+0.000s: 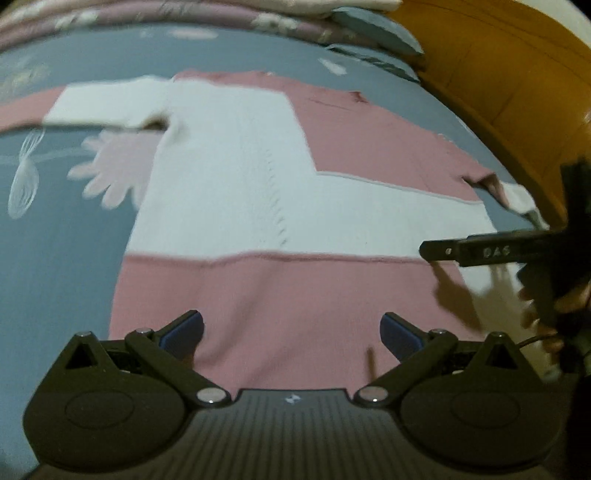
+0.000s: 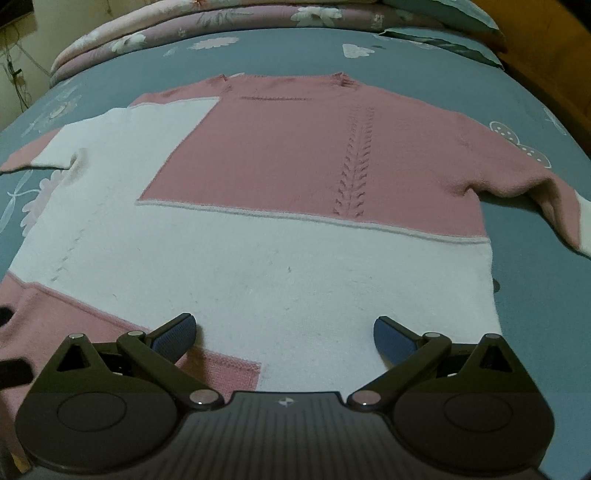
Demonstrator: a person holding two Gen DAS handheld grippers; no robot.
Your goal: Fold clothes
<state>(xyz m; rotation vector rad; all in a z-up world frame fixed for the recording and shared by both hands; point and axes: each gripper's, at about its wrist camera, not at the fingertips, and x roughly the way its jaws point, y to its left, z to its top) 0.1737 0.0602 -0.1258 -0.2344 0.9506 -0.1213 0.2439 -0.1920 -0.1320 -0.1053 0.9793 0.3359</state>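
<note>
A pink-and-white knitted sweater is lying spread flat across the middle of the frame on a bed with a grey-blue floral sheet, both sleeves stretching out to the sides. In the right wrist view, the right gripper is hovering over the sweater's white band near the hem, its blue-padded fingers splayed wide apart and gripping nothing. Over in the left wrist view, the left gripper is sitting above the pink hem band at the bottom of the frame, likewise spread wide and empty. That view is blurring, but the other gripper's dark finger is poking in from the right edge over the white band, throwing a shadow on the knit. A folded pink floral quilt is lying along the top of the frame, and a wooden headboard is curving through the upper right of the left view.
</note>
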